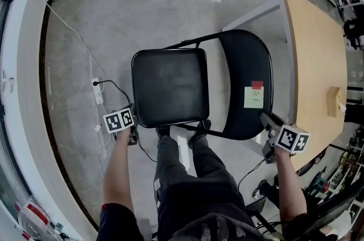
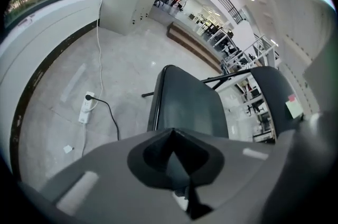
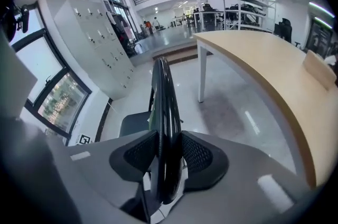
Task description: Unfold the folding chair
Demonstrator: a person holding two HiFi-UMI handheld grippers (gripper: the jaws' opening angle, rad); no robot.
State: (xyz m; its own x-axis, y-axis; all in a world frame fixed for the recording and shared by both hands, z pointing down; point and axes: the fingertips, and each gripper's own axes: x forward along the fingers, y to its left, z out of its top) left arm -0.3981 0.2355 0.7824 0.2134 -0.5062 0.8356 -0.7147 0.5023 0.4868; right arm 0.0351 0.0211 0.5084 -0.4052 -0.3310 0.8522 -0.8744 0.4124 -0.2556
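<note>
Folding chair (image 1: 170,86), opened. Right claw (image 3: 168,154) clamped on backrest (image 3: 165,106) rim, likely steadying. Left claw (image 2: 173,138) closed, empty, beside seat (image 2: 187,106).

Black folding chair (image 1: 199,92), unfolded, upright on grey floor (image 1: 114,18), seat (image 1: 169,86) level, backrest (image 1: 247,63) beside the table (image 1: 315,63)

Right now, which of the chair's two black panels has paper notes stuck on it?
The backrest, the rounded panel nearer the wooden table: it carries a green note and a red note. The squarer seat is bare.
</note>
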